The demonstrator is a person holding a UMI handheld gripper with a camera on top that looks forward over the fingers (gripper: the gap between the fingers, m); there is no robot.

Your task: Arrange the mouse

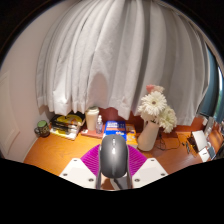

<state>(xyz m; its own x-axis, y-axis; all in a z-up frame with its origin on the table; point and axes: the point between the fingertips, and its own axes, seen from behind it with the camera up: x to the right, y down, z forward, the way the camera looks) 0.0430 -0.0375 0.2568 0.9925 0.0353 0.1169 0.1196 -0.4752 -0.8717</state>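
A grey computer mouse point(114, 156) sits between my gripper's two fingers, held above an orange-brown table point(52, 152). The purple pads point(92, 157) press against both sides of the mouse. My gripper point(113, 166) is shut on the mouse, and its narrow end points toward the table's back. The mouse hides what lies directly under it.
At the table's back stand a white vase of white and pink flowers point(152, 112), a blue-and-white box point(114, 126), a pale jar point(92, 120), a yellow-and-black item point(67, 124) and a small dark jar point(42, 128). White curtains point(110, 50) hang behind. Boxes point(200, 140) lie to the right.
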